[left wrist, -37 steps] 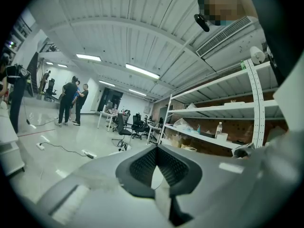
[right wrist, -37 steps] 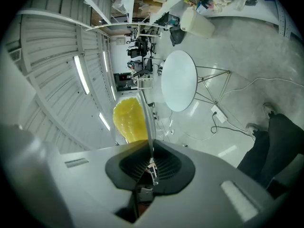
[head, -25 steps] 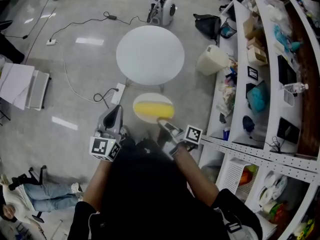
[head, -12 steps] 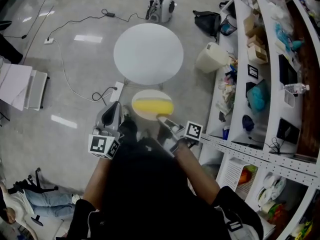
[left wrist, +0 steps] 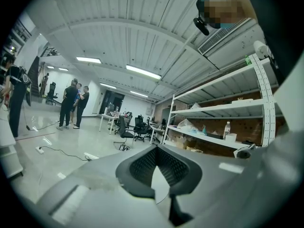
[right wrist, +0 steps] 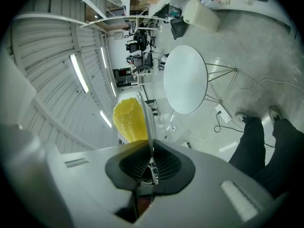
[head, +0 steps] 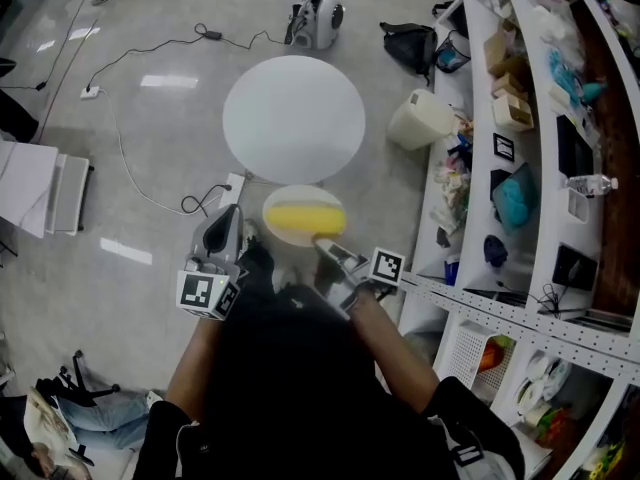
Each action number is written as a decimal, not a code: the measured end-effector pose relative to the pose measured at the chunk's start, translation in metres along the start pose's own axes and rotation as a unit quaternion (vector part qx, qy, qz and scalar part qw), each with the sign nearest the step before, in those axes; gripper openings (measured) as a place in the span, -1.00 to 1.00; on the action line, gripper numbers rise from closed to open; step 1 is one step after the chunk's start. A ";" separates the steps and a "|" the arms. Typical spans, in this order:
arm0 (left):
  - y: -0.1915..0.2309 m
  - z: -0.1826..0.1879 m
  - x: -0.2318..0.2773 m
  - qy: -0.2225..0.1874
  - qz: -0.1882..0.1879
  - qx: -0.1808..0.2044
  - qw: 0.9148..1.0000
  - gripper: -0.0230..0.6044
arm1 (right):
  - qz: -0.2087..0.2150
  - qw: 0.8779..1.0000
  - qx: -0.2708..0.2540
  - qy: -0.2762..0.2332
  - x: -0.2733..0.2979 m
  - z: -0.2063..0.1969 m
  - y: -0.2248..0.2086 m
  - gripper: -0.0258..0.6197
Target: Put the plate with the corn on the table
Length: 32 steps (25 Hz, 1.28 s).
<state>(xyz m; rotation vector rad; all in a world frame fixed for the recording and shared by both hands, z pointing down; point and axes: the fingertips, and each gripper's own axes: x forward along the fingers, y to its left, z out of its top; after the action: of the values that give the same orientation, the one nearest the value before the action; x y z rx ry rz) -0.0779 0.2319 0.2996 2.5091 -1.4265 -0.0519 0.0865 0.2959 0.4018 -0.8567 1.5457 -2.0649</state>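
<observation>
Well, the pick-up half of the job looks done and the setting-down half is not. My right tool (head: 323, 242) is clamped on the near rim of the plate (head: 304, 200); in the right gripper view the plate (right wrist: 148, 122) runs edge-on straight into the closed pads, with the yellow corn (right wrist: 128, 120) lying on its face. From the head view the corn (head: 305, 218) sits across the middle of the plate, and the plate hangs in the air over the floor (head: 150, 168), resting on nothing.

My left tool (head: 232, 215) is beside it, just to the left, touching neither plate nor corn. The left gripper view shows its jaws a little apart with nothing between them (left wrist: 159, 172).

The round white worktop (head: 293, 118) is bare and lies just beyond the plate's far rim, so I judge the plate is near it but not yet over it. What is left, as I read it: bring the plate over the worktop (right wrist: 185, 80), lower it flat so the corn does not roll off, then let go
</observation>
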 end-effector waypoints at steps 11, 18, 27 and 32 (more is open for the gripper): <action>0.036 0.007 0.046 0.002 -0.015 -0.003 1.000 -0.91 | -0.003 1.000 0.004 -0.011 0.039 0.028 0.013 -0.84; 0.067 0.018 0.073 0.007 -0.032 0.001 0.999 -0.91 | -0.001 1.000 0.001 -0.019 0.072 0.042 0.029 -0.84; 0.098 0.039 0.099 0.001 -0.049 -0.039 0.998 -0.91 | 0.004 0.999 0.007 -0.038 0.109 0.047 0.044 -0.84; 0.117 0.046 0.104 0.002 -0.056 -0.027 0.998 -0.91 | 0.012 0.999 0.009 -0.043 0.126 0.045 0.053 -0.84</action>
<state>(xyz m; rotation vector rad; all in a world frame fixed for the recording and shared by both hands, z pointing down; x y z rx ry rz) -0.1293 0.0777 0.2929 2.5406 -1.2636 -0.1041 0.0252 0.1664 0.3879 -0.9056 1.4835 -1.9950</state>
